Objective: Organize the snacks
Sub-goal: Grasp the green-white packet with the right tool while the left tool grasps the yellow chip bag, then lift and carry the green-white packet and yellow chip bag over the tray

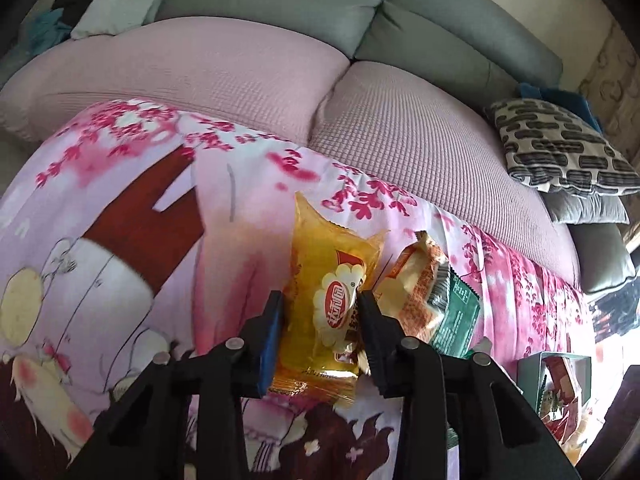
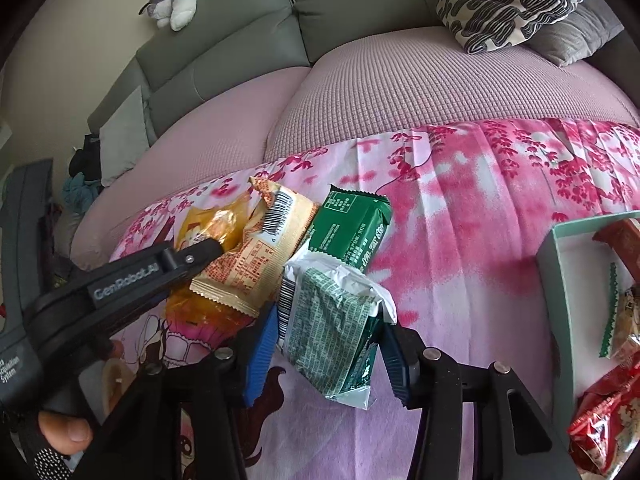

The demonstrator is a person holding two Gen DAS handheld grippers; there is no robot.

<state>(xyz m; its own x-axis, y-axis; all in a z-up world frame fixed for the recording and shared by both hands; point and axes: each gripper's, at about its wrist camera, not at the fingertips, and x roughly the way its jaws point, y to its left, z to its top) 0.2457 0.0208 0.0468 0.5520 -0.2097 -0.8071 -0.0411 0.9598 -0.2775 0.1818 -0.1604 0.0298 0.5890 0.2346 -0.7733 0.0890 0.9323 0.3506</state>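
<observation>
Left gripper point(image 1: 320, 300): your fingers pinch the yellow snack pack point(image 1: 326, 300) across its narrow width, low centre of the left wrist view. Its long axis runs away from you, up the frame, so the far end sticks out well past the fingertips and the near end sits between the arms of the jaws. It lies on the pink floral cloth point(image 1: 120, 208), touching the beige snack pack point(image 1: 416, 292) on its right.

Right gripper point(image 2: 326, 332): your fingers clamp the green-and-white snack pack point(image 2: 332, 332) at its sides, lower centre of the right wrist view. The blue pad presses its left edge; the right finger meets its right edge. Long axis again points up-frame, slightly tilted left. A dark green snack pack point(image 2: 352, 232) lies just beyond it, touching its far end.

The relation that counts: the open box point(image 2: 560, 256), already holding several packets, sits at the right edge of the right wrist view, and low right in the left wrist view. Your right hand is nearer it; the left must cross over the beige and green packs to reach it. My read is both packs are gripped and next comes the lift. Judged risk: the yellow wrapper is slick and bulges, so it may slide out of the pinch
</observation>
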